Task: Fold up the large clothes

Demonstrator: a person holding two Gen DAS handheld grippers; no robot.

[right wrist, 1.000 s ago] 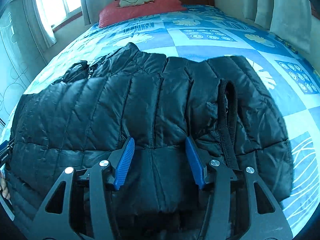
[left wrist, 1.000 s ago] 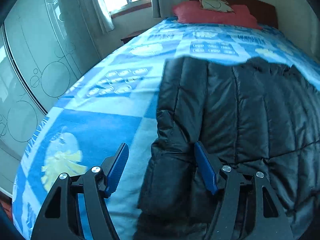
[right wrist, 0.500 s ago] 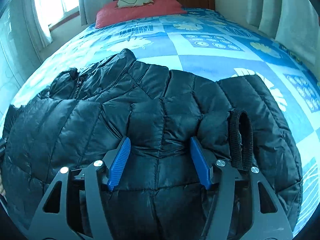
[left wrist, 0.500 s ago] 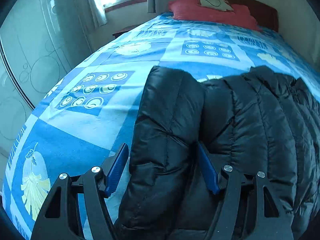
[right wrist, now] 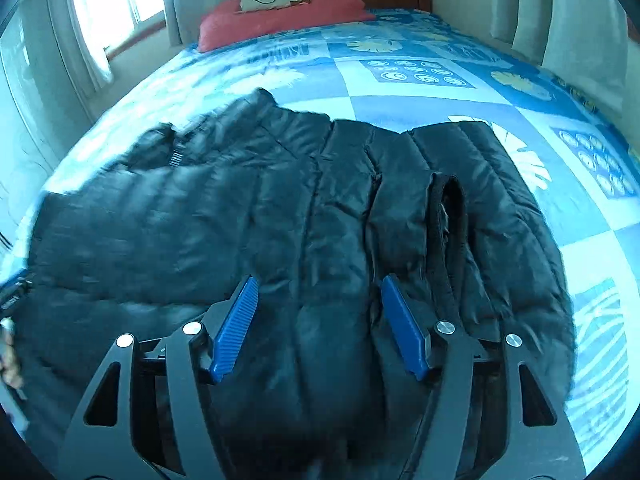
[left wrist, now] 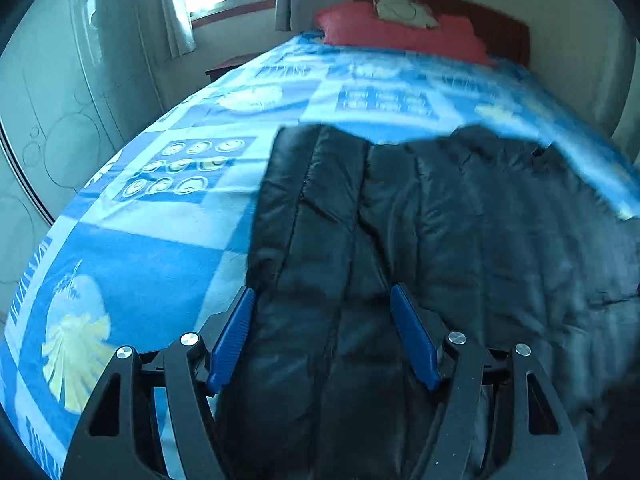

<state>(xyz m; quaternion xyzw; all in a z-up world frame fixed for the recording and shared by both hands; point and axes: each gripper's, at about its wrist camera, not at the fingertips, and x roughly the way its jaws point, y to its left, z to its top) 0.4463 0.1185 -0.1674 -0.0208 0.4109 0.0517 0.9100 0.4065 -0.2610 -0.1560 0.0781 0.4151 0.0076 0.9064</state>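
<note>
A black quilted puffer jacket [left wrist: 460, 240] lies spread across the bed, also in the right wrist view [right wrist: 240, 216]. My left gripper [left wrist: 322, 312] is open, its blue pads on either side of the jacket's left sleeve fold near the near edge. My right gripper [right wrist: 318, 304] is open over the jacket's right part, just left of a black ribbed cuff [right wrist: 452, 224]. Neither gripper holds fabric.
The bed has a blue patterned blanket [left wrist: 152, 248] and a red pillow [left wrist: 400, 32] at the headboard. A wardrobe with circle-patterned doors [left wrist: 48, 120] stands left. Window and curtains lie at the back left. Curtains [right wrist: 568, 12] hang on the right.
Both grippers stay open and have shifted slightly over the jacket. The left view has swung a little, and the frames are now motion-blurred.
</note>
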